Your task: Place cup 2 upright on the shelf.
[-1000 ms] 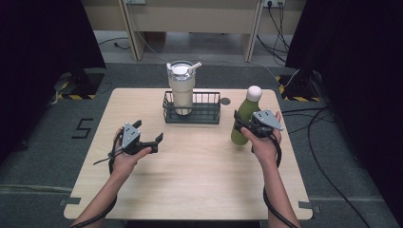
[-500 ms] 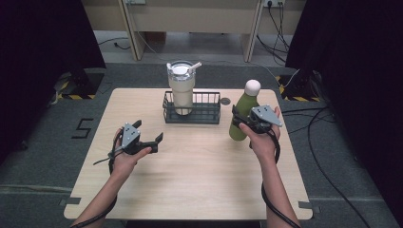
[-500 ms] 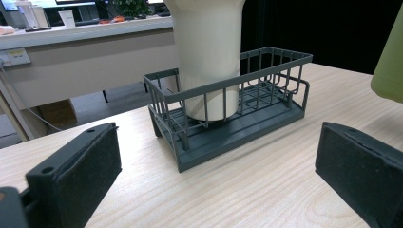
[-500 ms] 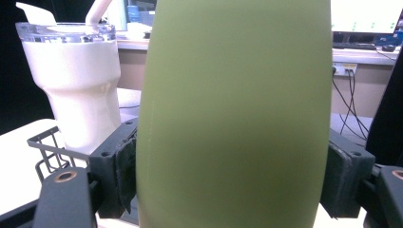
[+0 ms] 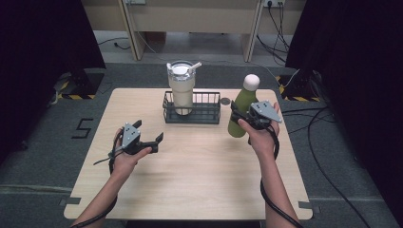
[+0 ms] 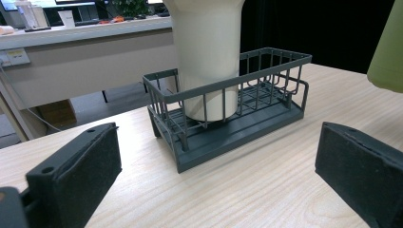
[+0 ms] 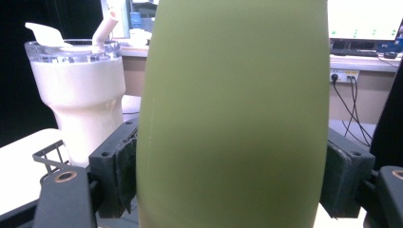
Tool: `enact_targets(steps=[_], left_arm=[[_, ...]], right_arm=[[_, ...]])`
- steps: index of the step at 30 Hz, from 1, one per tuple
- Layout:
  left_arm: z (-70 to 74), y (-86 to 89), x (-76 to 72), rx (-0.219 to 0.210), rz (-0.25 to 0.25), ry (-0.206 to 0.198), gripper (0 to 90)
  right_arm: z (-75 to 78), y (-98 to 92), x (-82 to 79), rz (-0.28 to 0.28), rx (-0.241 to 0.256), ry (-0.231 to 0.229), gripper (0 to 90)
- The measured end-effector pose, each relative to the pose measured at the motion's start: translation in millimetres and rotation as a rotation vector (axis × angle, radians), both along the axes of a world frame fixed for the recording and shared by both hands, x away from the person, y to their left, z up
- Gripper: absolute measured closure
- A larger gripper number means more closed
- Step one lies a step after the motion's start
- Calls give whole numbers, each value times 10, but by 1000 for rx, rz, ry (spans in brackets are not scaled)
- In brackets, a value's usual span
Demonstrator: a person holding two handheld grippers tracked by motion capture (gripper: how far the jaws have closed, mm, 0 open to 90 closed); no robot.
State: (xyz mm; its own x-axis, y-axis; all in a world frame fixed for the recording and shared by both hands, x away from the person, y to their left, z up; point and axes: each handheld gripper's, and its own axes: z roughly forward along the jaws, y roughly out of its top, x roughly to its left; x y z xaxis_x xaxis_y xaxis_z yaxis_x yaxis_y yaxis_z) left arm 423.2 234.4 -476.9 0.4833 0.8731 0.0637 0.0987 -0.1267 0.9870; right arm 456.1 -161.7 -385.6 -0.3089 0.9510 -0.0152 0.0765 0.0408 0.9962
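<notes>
My right gripper (image 5: 241,117) is shut on a green bottle (image 5: 241,108) with a white cap, holding it off the table, slightly tilted, just right of a dark wire basket (image 5: 209,114). In the right gripper view both pads press the bottle's (image 7: 233,114) sides. A cream tumbler (image 5: 181,88) with lid and straw stands in the basket's left half; the right half is bare. My left gripper (image 5: 149,131) rests open on the table, front left of the basket. Its view faces the basket (image 6: 266,95), the tumbler (image 6: 206,57), and the bottle's base (image 6: 387,57) hanging at the right edge.
A small dark round disc (image 5: 225,100) lies on the wooden table (image 5: 199,180) behind the basket's right end. Cables trail from both grippers. Beyond the table's far edge stand desk legs and floor cables.
The right gripper has risen with the green bottle and shifted slightly left, toward the basket. The left gripper has stayed where it was.
</notes>
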Motion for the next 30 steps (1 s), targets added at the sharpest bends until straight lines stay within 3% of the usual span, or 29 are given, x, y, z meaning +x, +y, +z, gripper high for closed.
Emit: enact_targets(steps=[30], left_arm=[[-2, 21, 7, -10, 4, 6, 10]], right_arm=[[227, 119, 99, 9, 8, -37, 228]])
